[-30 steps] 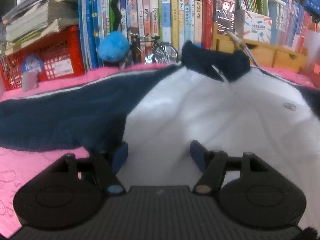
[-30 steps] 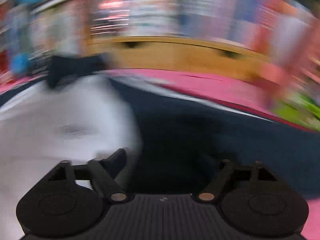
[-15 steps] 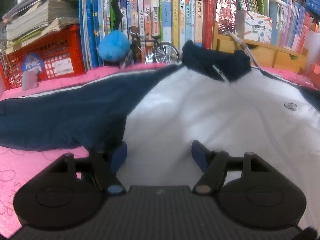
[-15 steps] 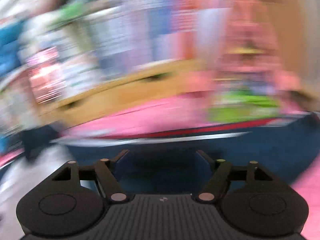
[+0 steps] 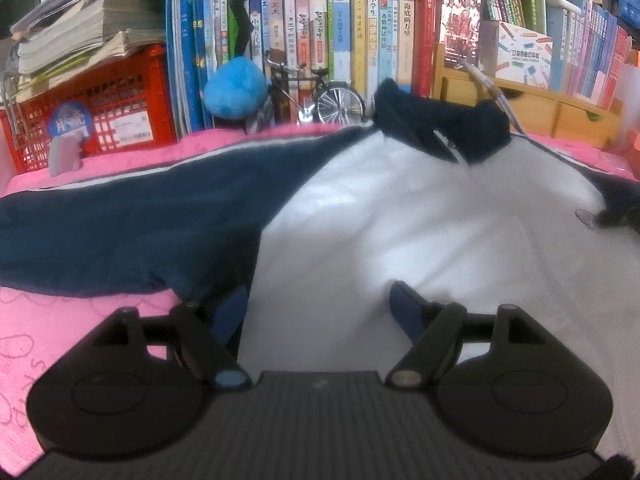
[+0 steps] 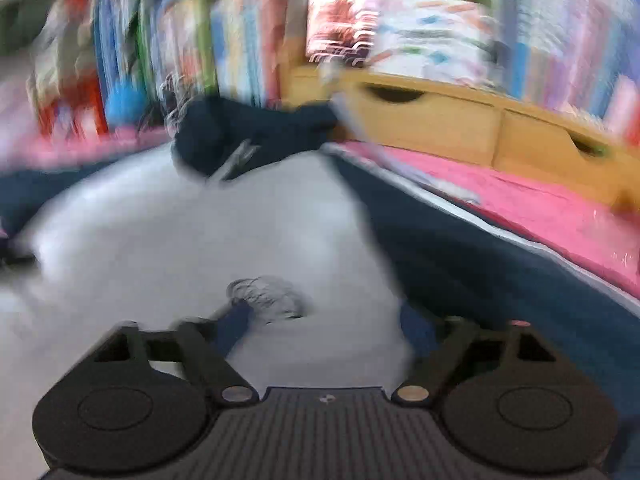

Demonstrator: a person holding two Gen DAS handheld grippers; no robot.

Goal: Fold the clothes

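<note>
A white shirt (image 5: 400, 232) w/ navy sleeves and navy collar (image 5: 436, 128) lies flat, front up, on a pink bench (image 5: 60, 320), collar toward the back edge by a row of books (image 5: 344, 32) and a wooden drawer box (image 6: 460, 124). Its long axis runs from the near edge to the back edge; sleeves stretch out sideways. Left tongs (image 5: 320, 304) sit low over the shirt's left side, right where the left sleeve (image 5: 128, 224) joins the white body; they angle down toward the cloth, spread wide and opening, cloth lying between the pads w/o being pinched. Right tongs (image 6: 324, 320) are over the white chest by a small printed logo (image 6: 268, 296), w/ the right sleeve (image 6: 480, 256) just beside them to the right; view is blurred, jaws closing, white cloth between them, no pinch visible yet. Judgement: each hand is nearest its own sleeve, so the next fold likely needs a sleeve or side seam drawn inward across the body, approx. at right angles to the long axis.
</note>
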